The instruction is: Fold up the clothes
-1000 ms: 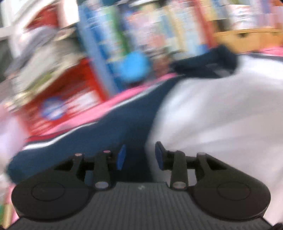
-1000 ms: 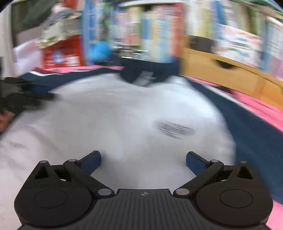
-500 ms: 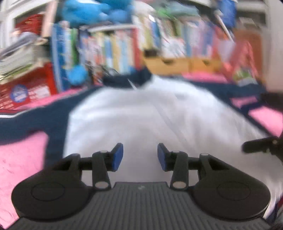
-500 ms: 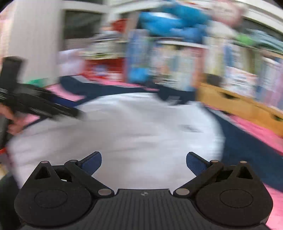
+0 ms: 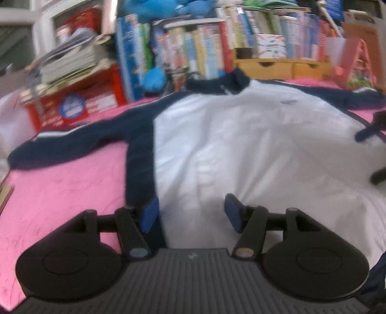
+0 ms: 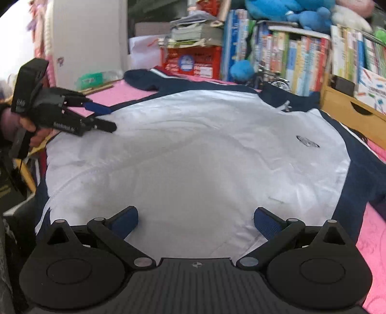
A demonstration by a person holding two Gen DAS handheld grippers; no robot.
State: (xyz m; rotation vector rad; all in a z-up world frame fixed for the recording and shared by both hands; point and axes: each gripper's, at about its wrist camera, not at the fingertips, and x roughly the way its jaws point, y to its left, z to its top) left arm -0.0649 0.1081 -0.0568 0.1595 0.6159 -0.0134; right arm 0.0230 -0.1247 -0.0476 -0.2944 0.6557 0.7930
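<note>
A white shirt with navy sleeves and collar (image 5: 241,145) lies spread flat on a pink cloth-covered surface (image 5: 60,193); it also shows in the right wrist view (image 6: 193,157). My left gripper (image 5: 191,213) is open and empty, hovering over the shirt's lower left edge, next to the navy side seam. It shows from outside in the right wrist view (image 6: 101,118). My right gripper (image 6: 195,221) is wide open and empty above the shirt's lower hem. Its fingers (image 5: 366,134) show at the right edge of the left wrist view.
A shelf of books (image 6: 301,55) and blue plush toys (image 6: 289,12) stands behind the shirt. A red box (image 5: 77,106) under stacked papers sits at the back left. Wooden drawers (image 6: 354,108) stand at the back right.
Both grippers have pulled back toward the shirt's lower hem, so more of the shirt shows. The left gripper's jaws have opened wider. The right gripper stayed wide open.
</note>
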